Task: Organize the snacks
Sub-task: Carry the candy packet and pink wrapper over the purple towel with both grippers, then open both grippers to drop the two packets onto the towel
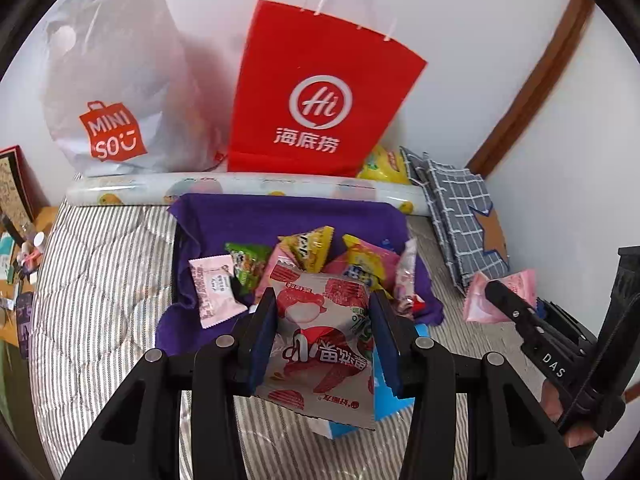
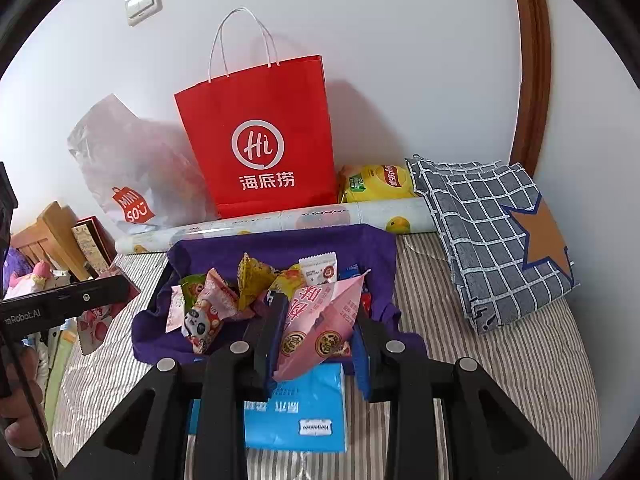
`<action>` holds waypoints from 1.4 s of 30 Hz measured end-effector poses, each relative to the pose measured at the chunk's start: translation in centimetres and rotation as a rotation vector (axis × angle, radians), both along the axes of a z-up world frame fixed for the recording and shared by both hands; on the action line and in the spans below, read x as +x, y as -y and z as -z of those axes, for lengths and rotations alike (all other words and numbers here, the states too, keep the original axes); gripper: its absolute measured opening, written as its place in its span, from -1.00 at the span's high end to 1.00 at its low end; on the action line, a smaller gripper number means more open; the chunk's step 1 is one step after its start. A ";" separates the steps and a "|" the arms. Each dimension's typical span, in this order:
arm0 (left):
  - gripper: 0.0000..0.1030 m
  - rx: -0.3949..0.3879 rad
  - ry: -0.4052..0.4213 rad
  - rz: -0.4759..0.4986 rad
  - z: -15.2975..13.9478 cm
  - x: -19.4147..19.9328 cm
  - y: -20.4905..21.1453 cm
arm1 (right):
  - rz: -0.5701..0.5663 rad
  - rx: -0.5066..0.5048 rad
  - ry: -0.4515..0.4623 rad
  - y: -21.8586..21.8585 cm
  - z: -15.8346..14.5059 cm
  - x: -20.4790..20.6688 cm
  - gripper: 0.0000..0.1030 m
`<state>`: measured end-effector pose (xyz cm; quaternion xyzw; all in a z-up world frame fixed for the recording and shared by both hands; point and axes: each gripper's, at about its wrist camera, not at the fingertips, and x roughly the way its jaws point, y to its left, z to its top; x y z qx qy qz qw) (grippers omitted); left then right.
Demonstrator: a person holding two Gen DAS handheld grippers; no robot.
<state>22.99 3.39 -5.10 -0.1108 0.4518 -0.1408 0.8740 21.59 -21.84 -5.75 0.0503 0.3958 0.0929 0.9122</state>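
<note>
Both grippers carry a snack, and both point forward and down at the purple-lined box (image 1: pixel 280 216) that lies on the striped bed (image 1: pixel 100 280), so the relation that counts is plain: the box lies straight ahead of and below each pair of fingers, with its heap of wrapped snacks (image 1: pixel 312 252) already inside.

The left gripper (image 1: pixel 323 344) is closed on a silver and red snack packet (image 1: pixel 320 340). The blue pads press its two side edges, and the packet's long axis runs along the fingers, its top end reaching out over the near edge of the box. The packet hangs above a blue tissue pack (image 2: pixel 296 412) that lies on the bed just in front of the box.

The right gripper (image 2: pixel 320 344) is closed on a pink snack packet (image 2: pixel 320 320), which stands tilted between the fingers with one corner pointing up and away toward the heap. In the left wrist view this gripper comes in from the right edge, angled down, with its packet beside the box rather than over it, so the left hand looks the nearer to a drop.

My reading is that each hand needs only a short reach forward before the fingers part over the heap. Behind the box a roll of patterned paper (image 1: pixel 240 188), a red paper bag (image 1: pixel 320 92) and a yellow chip bag (image 2: pixel 376 184) stand against the wall.
</note>
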 end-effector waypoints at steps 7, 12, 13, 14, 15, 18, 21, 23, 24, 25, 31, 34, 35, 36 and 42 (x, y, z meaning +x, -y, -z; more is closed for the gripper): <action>0.12 0.005 -0.014 -0.039 1.1 1.8 -1.4 | -0.001 0.002 -0.016 -0.1 1.2 2.3 0.46; 0.12 0.010 -0.028 -0.037 2.0 3.2 -1.3 | -0.019 -0.004 -0.030 -0.6 2.4 4.2 0.46; 0.12 0.011 -0.030 -0.036 2.1 3.4 -1.3 | -0.024 -0.003 -0.033 -0.8 2.6 4.6 0.46; 0.12 0.013 -0.031 -0.035 2.3 3.8 -1.3 | -0.029 -0.001 -0.037 -1.0 2.9 4.9 0.46; 0.12 0.015 -0.031 -0.035 2.5 3.9 -1.3 | -0.038 0.000 -0.043 -1.3 3.3 5.4 0.46; 0.12 0.015 -0.030 -0.033 3.0 4.8 -1.4 | -0.067 0.003 -0.057 -2.2 4.1 6.2 0.46; 0.12 0.012 -0.034 -0.035 3.7 5.8 -1.5 | -0.094 0.004 -0.069 -3.3 4.9 7.0 0.46; 0.12 0.009 -0.043 -0.034 4.3 6.6 -1.6 | -0.105 0.000 -0.073 -3.8 5.4 7.5 0.46; 0.12 0.007 -0.044 -0.033 4.5 6.9 -1.6 | -0.110 0.002 -0.078 -4.0 5.7 7.7 0.46; 0.12 0.005 -0.045 -0.032 4.7 7.2 -1.7 | -0.115 0.004 -0.084 -4.2 6.0 7.9 0.46; 0.12 0.000 -0.050 -0.025 6.0 8.8 -1.5 | -0.116 0.004 -0.122 -4.7 8.1 9.4 0.46; 0.11 -0.014 -0.050 -0.020 6.7 9.5 -1.1 | -0.125 0.006 -0.124 -5.0 8.5 9.7 0.46; 0.11 -0.014 -0.052 -0.016 6.9 9.7 -1.0 | -0.129 0.008 -0.127 -5.1 8.7 9.8 0.45; 0.11 -0.009 -0.055 -0.014 7.2 9.9 -0.8 | -0.133 0.008 -0.132 -5.3 8.9 9.9 0.44; 0.10 0.012 -0.043 -0.005 8.0 10.2 0.1 | -0.141 0.005 -0.132 -5.5 9.3 10.0 0.42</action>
